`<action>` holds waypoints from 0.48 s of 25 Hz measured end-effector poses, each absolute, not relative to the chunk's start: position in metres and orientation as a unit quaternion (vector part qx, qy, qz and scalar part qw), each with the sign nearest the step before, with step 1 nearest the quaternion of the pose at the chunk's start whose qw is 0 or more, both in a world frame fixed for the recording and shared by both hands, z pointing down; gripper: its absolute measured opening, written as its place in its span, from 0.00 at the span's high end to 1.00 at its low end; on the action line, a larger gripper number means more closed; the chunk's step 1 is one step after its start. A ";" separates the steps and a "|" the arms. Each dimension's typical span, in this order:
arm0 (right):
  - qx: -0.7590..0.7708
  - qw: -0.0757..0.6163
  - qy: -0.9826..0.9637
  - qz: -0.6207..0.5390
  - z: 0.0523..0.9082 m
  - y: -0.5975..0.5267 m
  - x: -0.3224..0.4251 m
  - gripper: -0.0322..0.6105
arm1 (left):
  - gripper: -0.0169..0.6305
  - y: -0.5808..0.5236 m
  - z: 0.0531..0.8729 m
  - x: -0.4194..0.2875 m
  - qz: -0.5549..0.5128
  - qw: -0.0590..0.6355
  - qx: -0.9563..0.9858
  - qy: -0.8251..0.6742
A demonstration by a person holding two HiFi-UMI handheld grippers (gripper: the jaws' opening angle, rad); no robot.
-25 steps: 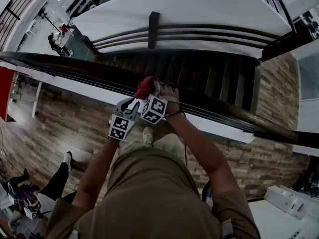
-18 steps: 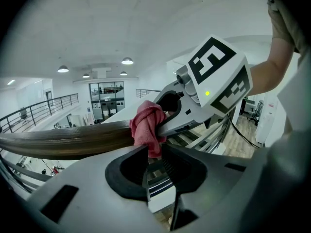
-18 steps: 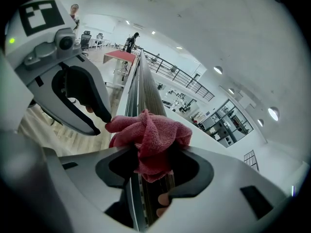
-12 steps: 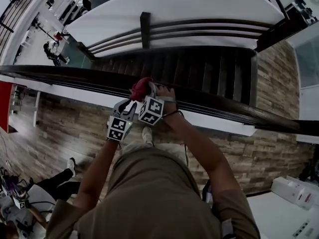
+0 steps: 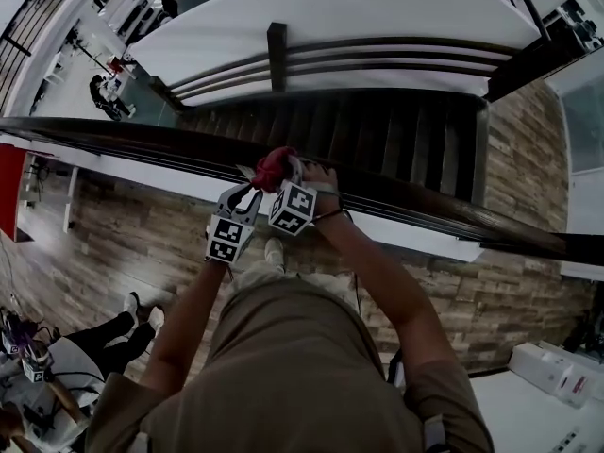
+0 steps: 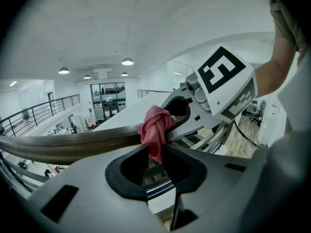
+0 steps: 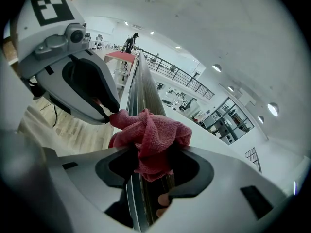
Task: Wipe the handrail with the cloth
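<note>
Red cloth (image 5: 274,166): bunched atop wooden handrail (image 5: 113,135), twelve o'clock of the person. Left gripper (image 6: 154,152), right gripper (image 7: 151,160): jaws nipped onto it. Step, seemingly: wiping stroke. Next: slide both along rail, keeping pressure.

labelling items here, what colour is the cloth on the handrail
Pinkish red cloth; it shows best in the right gripper view.

- A dark staircase (image 5: 396,144) lies at 1 o'clock in the head view.
- Grey-brown plank floor (image 5: 104,253) spreads at 8 o'clock.
- 1 red panel (image 5: 9,182) sits at 9 o'clock.
- The left gripper view shows a white ceiling (image 6: 97,23) with round lamps (image 6: 127,61) at 11 o'clock.
</note>
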State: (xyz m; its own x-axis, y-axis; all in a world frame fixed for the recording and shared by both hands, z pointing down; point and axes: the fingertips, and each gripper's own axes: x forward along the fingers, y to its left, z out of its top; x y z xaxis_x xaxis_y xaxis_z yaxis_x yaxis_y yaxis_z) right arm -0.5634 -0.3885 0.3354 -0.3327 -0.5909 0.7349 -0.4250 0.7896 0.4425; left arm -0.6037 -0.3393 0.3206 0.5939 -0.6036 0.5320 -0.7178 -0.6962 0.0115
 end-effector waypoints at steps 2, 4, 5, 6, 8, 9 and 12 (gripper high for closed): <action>0.313 0.486 -0.812 -0.086 0.339 -0.383 -0.554 0.63 | 0.86 -0.334 0.323 -0.596 0.253 0.112 0.885 -0.374; 0.313 0.487 -0.811 -0.084 0.340 -0.380 -0.547 0.63 | 0.86 -0.331 0.322 -0.590 0.255 0.109 0.885 -0.374; 0.314 0.488 -0.810 -0.083 0.338 -0.380 -0.544 0.63 | 0.86 -0.330 0.320 -0.586 0.256 0.108 0.885 -0.373; 0.314 0.488 -0.810 -0.081 0.336 -0.379 -0.539 0.63 | 0.86 -0.330 0.317 -0.582 0.257 0.107 0.885 -0.373; 0.315 0.487 -0.811 -0.079 0.335 -0.376 -0.528 0.63 | 0.86 -0.325 0.313 -0.573 0.260 0.106 0.883 -0.376; 0.315 0.486 -0.811 -0.080 0.336 -0.373 -0.523 0.63 | 0.86 -0.322 0.315 -0.569 0.261 0.106 0.882 -0.379; 0.316 0.485 -0.811 -0.081 0.339 -0.364 -0.506 0.63 | 0.86 -0.312 0.321 -0.559 0.265 0.109 0.878 -0.384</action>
